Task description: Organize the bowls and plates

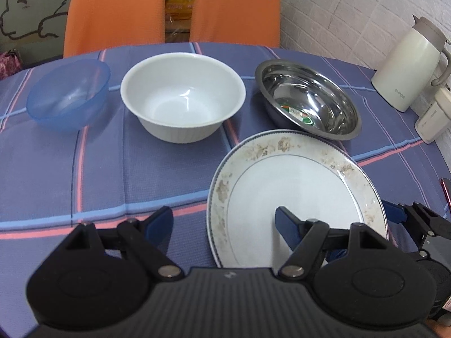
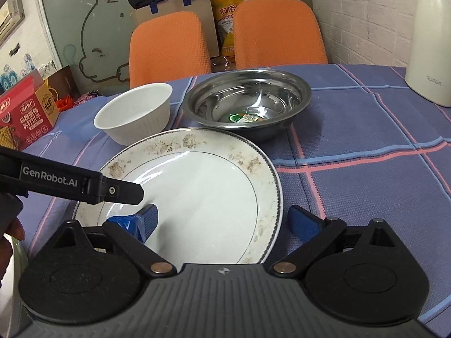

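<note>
Landmark: the flowered plate, flat on the worktop with its blue checked cloth.

Left claw: spread, nothing pinched. Left finger off the plate's left rim, over bare cloth; right finger over the plate's well. Contact with the plate: cannot tell.

Right claw: spread too, nothing pinched. Left finger over the plate's well, right finger just outside the plate's right rim, so that rim lies between the jaws.

Behind the plate, at its far edge: steel bowl, upright, a sticker inside. Behind and left of the plate: white bowl, upright. Farther left still: blue plastic bowl. Well to the plate's right, by the wall: cream jug. Beyond the bowls, past the worktop's far edge: two orange chairs.
</note>
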Demonstrator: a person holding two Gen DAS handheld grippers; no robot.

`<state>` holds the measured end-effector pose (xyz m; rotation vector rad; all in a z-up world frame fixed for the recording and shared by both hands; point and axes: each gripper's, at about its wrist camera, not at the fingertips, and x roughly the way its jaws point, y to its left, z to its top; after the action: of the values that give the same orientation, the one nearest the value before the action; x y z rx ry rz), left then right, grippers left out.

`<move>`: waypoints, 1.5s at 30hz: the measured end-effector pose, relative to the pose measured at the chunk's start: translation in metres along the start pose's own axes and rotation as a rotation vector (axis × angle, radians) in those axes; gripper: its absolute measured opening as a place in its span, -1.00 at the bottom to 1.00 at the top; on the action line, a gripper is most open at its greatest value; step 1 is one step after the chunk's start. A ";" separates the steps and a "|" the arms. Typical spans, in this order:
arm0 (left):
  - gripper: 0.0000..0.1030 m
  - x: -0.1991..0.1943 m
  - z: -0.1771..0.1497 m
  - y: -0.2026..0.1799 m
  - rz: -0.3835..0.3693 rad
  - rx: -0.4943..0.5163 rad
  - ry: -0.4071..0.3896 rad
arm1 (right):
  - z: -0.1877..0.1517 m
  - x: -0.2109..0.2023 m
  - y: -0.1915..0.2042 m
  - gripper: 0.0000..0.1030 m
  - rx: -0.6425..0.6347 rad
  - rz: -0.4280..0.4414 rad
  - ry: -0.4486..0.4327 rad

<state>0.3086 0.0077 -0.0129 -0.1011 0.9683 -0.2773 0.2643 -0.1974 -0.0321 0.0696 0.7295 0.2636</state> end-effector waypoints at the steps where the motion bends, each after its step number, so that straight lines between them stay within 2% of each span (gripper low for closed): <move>1: 0.43 0.000 -0.001 -0.001 0.003 0.004 -0.003 | 0.000 0.001 0.002 0.68 -0.016 -0.006 0.000; 9: 0.42 0.001 -0.002 -0.001 0.005 0.013 -0.014 | -0.003 0.005 0.003 0.72 -0.042 -0.062 -0.043; 12: 0.35 0.002 -0.004 -0.010 0.048 0.058 -0.008 | -0.003 0.007 0.008 0.73 -0.026 -0.081 -0.047; 16: 0.32 0.001 -0.008 -0.017 0.047 0.095 -0.005 | -0.007 0.006 0.019 0.73 -0.059 -0.045 -0.045; 17: 0.25 0.001 -0.008 -0.018 0.042 0.098 -0.009 | -0.008 0.005 0.019 0.73 -0.056 -0.046 -0.051; 19: -0.12 0.000 -0.008 -0.021 0.009 0.102 -0.013 | -0.009 0.005 0.019 0.73 -0.054 -0.047 -0.059; 23: -0.21 0.000 -0.005 -0.021 0.006 0.065 -0.003 | -0.008 0.004 0.022 0.72 -0.016 -0.062 -0.062; 35: -0.22 -0.038 -0.018 -0.024 0.003 0.068 -0.065 | -0.013 -0.027 0.030 0.72 0.006 -0.049 -0.123; 39: -0.22 -0.064 -0.030 -0.016 0.009 0.053 -0.100 | -0.016 -0.042 0.044 0.71 -0.003 -0.039 -0.148; 45: -0.22 -0.113 -0.060 0.012 0.046 -0.008 -0.146 | -0.022 -0.063 0.077 0.71 -0.029 0.029 -0.168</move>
<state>0.2013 0.0533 0.0411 -0.1048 0.8262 -0.2203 0.1882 -0.1403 0.0042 0.0742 0.5577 0.2919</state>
